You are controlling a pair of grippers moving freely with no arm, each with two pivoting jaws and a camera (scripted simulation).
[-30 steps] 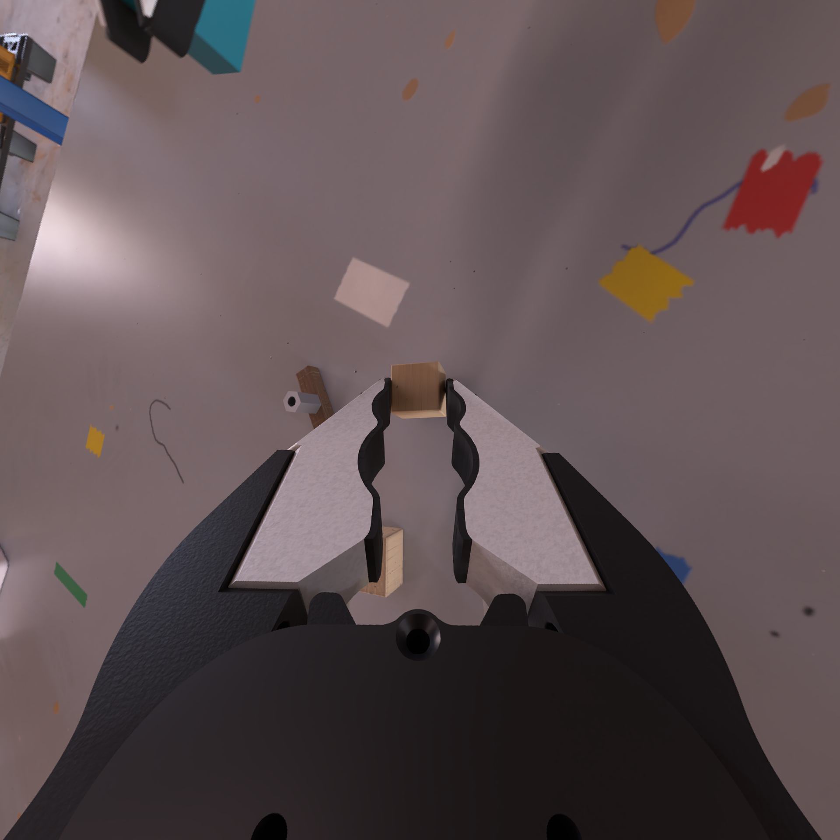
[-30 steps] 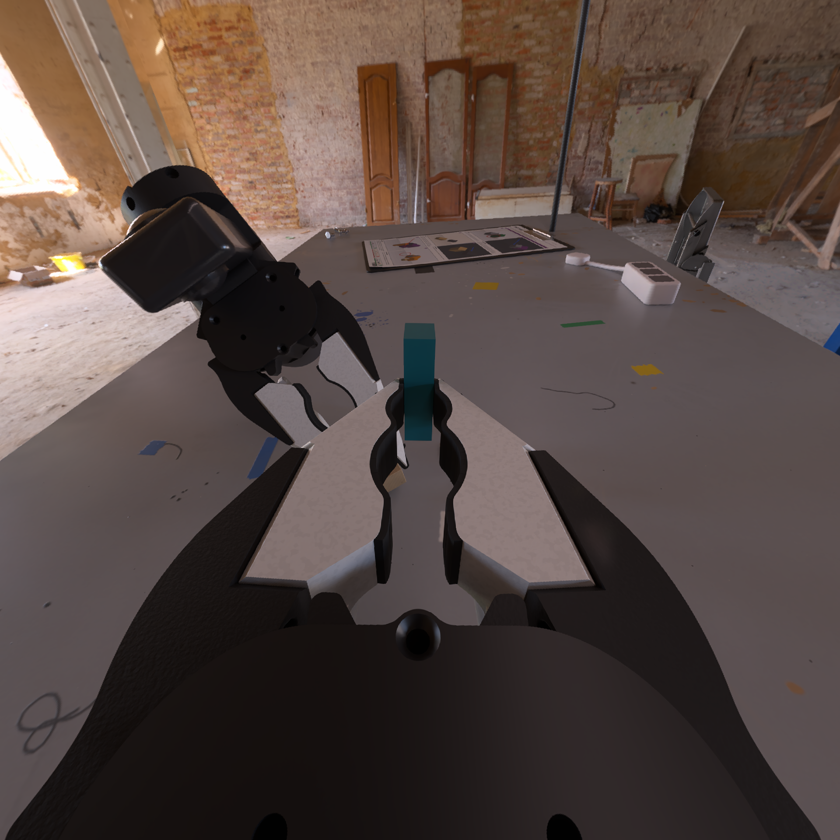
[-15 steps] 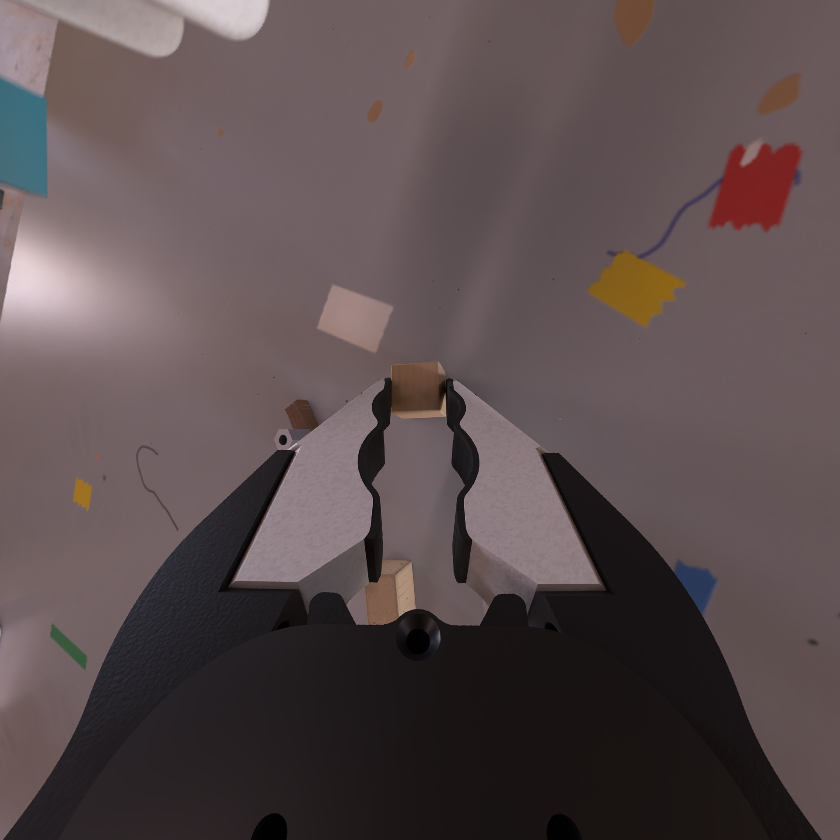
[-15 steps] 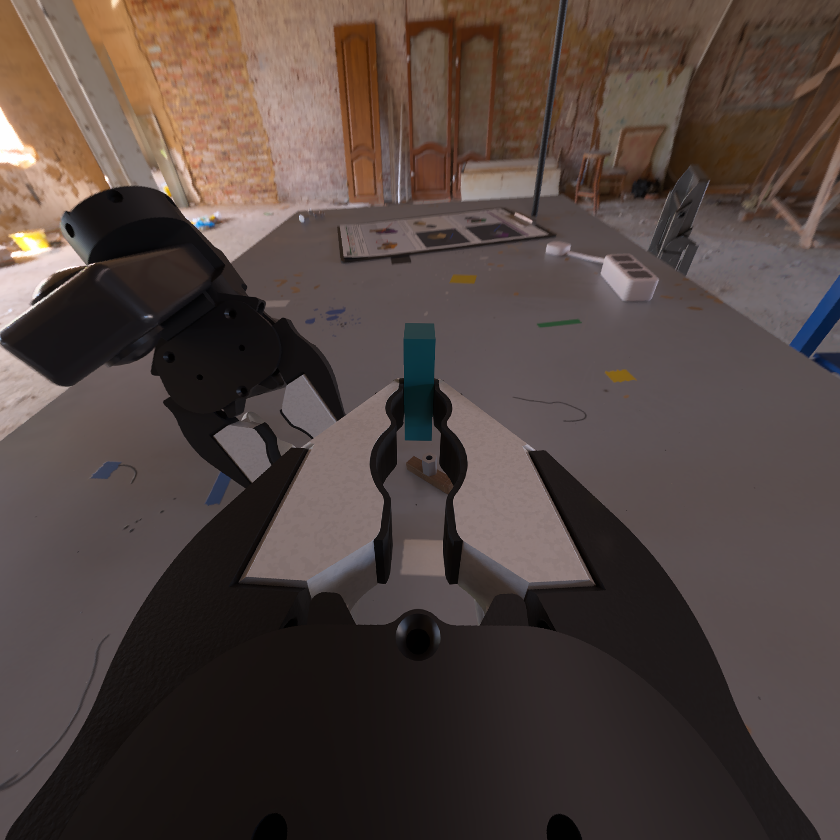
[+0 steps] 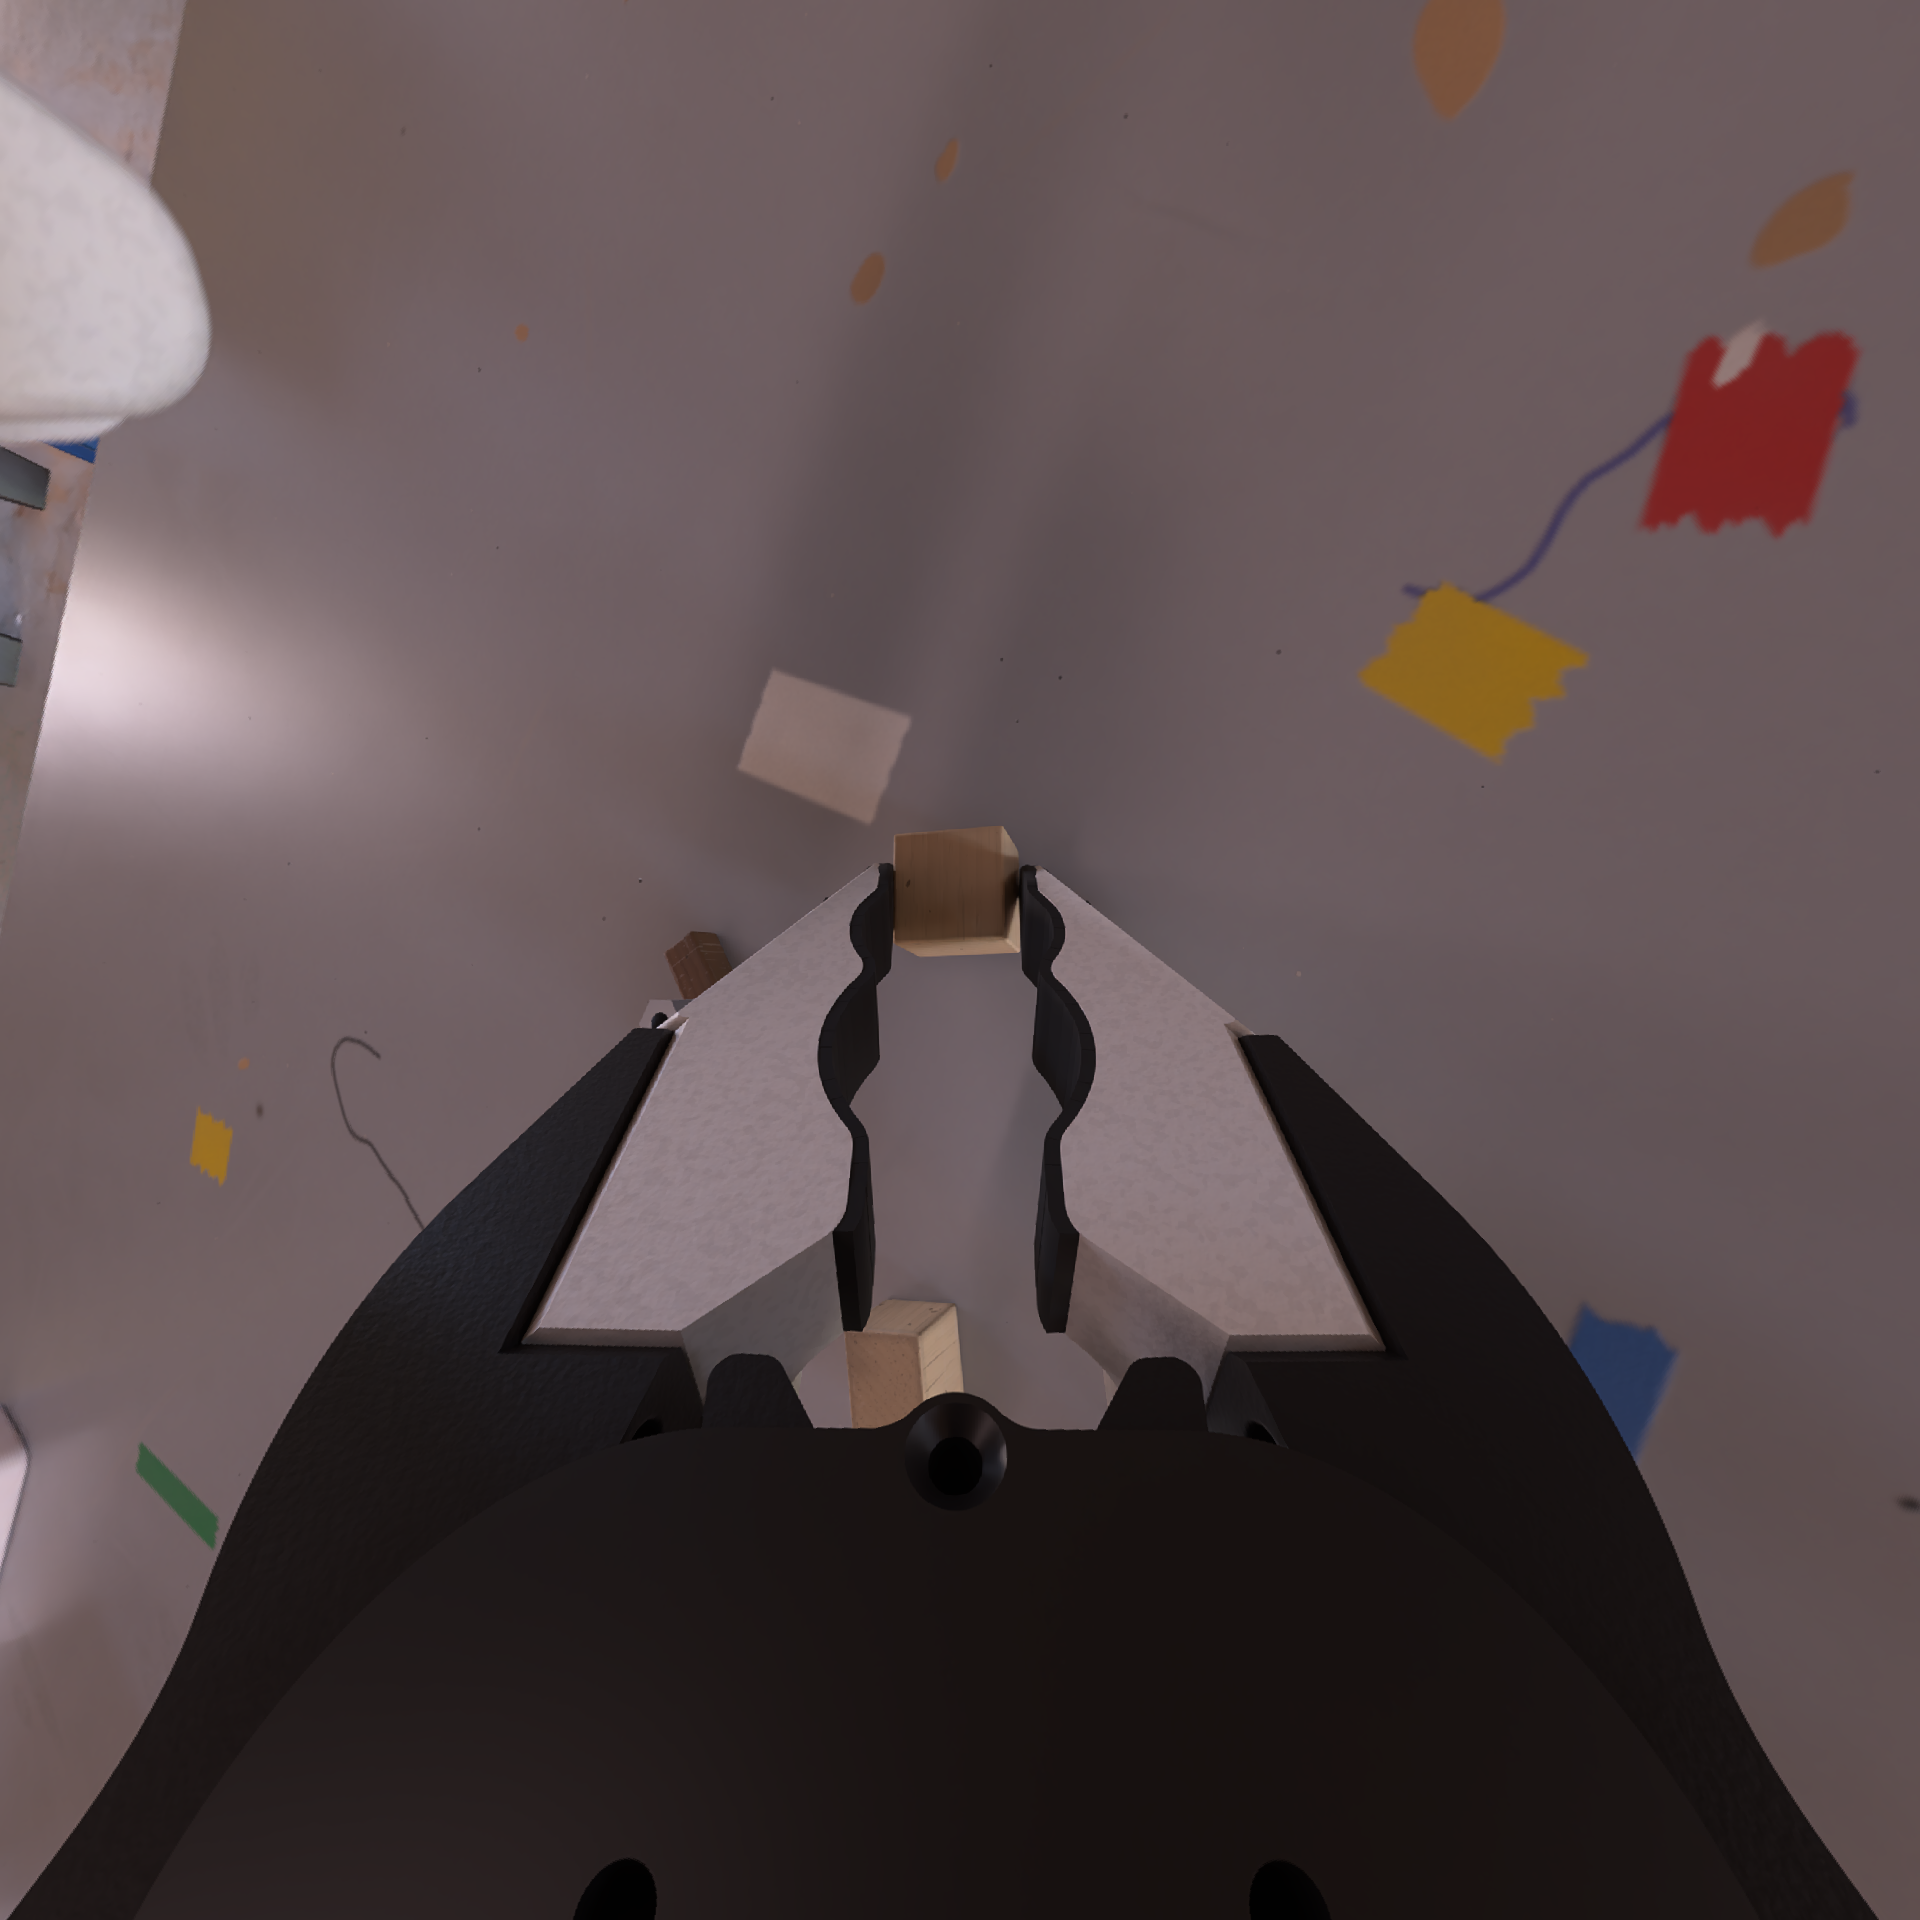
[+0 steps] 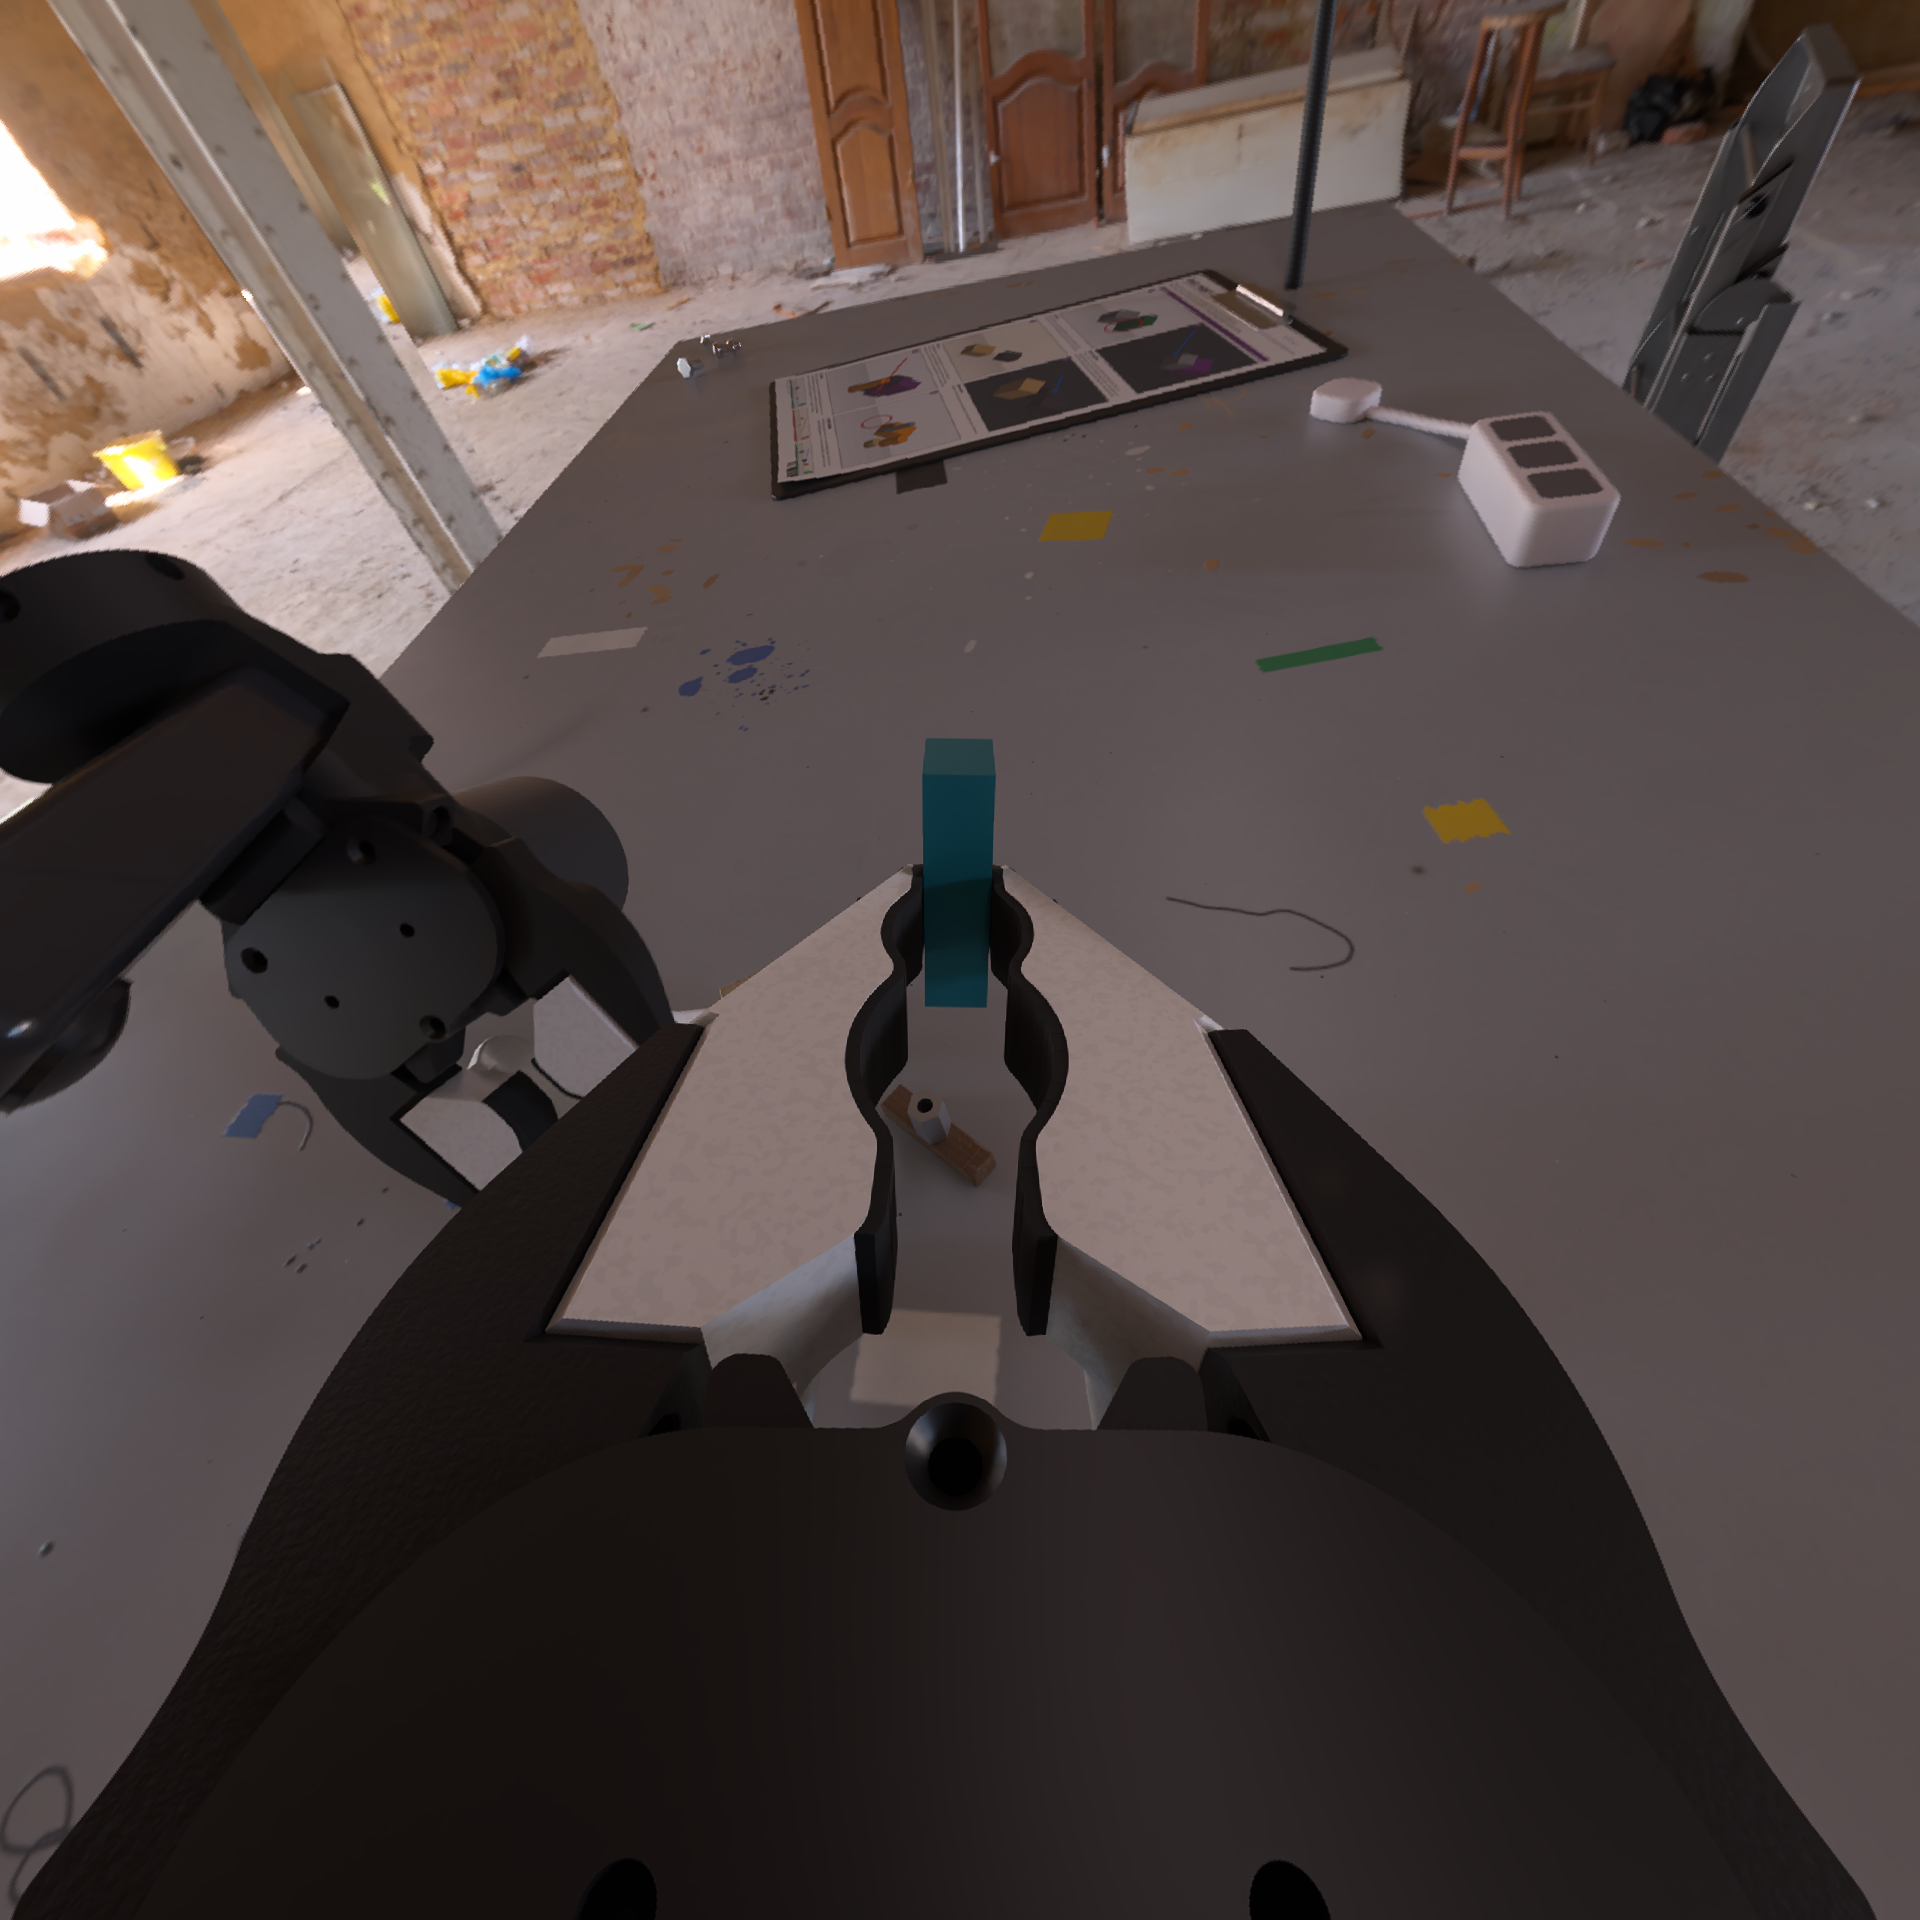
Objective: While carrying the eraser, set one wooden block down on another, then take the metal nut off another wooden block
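Observation:
My left gripper (image 5: 956,899) points down at the grey table and is shut on a light wooden block (image 5: 954,891), held above the surface. A second light wooden block (image 5: 902,1361) lies on the table below, seen between the finger bases. A dark wooden block (image 5: 694,960) peeks out left of the fingers. My right gripper (image 6: 956,904) is shut on a teal eraser (image 6: 956,868) that stands upright in the fingertips. Between its fingers, on the table, the dark wooden block (image 6: 940,1141) carries a metal nut (image 6: 928,1118). The left gripper's body (image 6: 353,914) shows at the left.
A clipboard with printed sheets (image 6: 1049,379) and a white power strip (image 6: 1538,499) lie at the far end of the table. Tape patches dot the surface: red (image 5: 1745,442), yellow (image 5: 1470,665), white (image 5: 824,743). The table's left edge (image 5: 62,582) runs nearby.
The left gripper has drifted with its block, so the lower light block slid toward the finger bases and the dark block went mostly behind the left finger. The right gripper rose and tilted down.

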